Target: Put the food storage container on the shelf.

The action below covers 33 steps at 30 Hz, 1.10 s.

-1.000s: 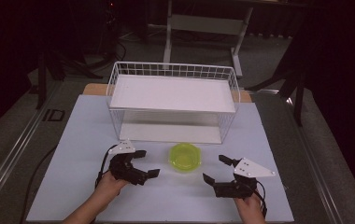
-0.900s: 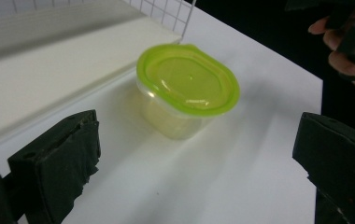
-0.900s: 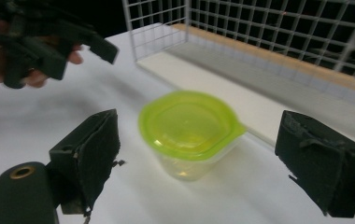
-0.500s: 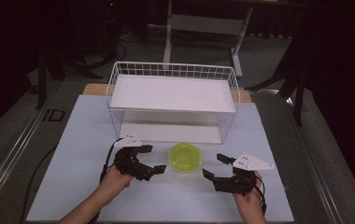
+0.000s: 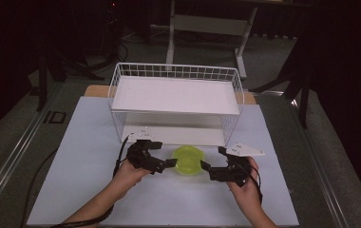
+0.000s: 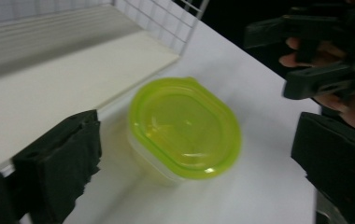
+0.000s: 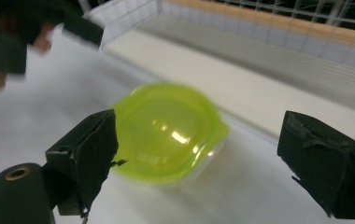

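A small tub with a yellow-green lid point(image 5: 188, 160) sits on the white table just in front of the wire rack. My left gripper point(image 5: 165, 155) is open at its left side, with one jaw almost at the rim. My right gripper point(image 5: 212, 159) is open at its right side, equally close. In the left gripper view the tub point(image 6: 185, 128) lies ahead between the spread jaws of the left gripper point(image 6: 198, 129), with the right gripper point(image 6: 323, 56) beyond it. In the right gripper view the tub point(image 7: 166, 130) sits between the wide jaws of the right gripper point(image 7: 199, 128). Neither holds anything.
A white wire rack point(image 5: 176, 95) with a flat upper shelf and a lower board stands right behind the tub. The white table sheet point(image 5: 83, 142) stretches left, right and toward the person. Dark floor and stand legs point(image 5: 171, 33) lie beyond the table.
Both hands have moved inward and slightly forward, closing in on the tub from left and right. The tub has stayed in place.
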### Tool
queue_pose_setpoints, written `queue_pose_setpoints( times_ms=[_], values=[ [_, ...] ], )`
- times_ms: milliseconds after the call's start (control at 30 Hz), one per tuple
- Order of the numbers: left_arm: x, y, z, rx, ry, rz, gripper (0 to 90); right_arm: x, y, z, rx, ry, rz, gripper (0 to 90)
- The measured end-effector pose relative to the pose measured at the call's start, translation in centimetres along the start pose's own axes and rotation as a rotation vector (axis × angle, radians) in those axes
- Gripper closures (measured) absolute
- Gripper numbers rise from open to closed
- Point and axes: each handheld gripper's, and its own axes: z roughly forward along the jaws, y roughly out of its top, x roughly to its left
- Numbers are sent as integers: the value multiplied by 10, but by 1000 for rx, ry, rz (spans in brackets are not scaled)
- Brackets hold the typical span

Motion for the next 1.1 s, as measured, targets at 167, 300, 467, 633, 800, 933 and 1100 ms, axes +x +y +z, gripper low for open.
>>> queue_pose_setpoints(
  times_ms=[167, 300, 467, 633, 800, 933, 1100],
  values=[
    [7, 1, 10, 43, 30, -47, 150, -9, 5, 8, -12, 1, 56, 121],
    [12, -1, 19, 80, 55, -100, 166, -18, 3, 14, -7, -3, 116, 121],
    [16, -6, 25, 117, 54, -143, 253, -20, -9, 22, 38, -48, 156, 152],
    [16, -12, 26, 127, 47, -163, 386, -20, -16, 34, 109, -7, 196, 284],
    [20, -17, 30, 156, 27, -198, 504, -19, -17, 40, 134, 19, 227, 416],
    [19, -18, 31, 157, 1, -196, 562, -17, -20, 41, 159, 6, 238, 509],
    [15, -15, 28, 144, 11, -175, 702, -15, -20, 40, 161, 31, 248, 618]
  ],
)
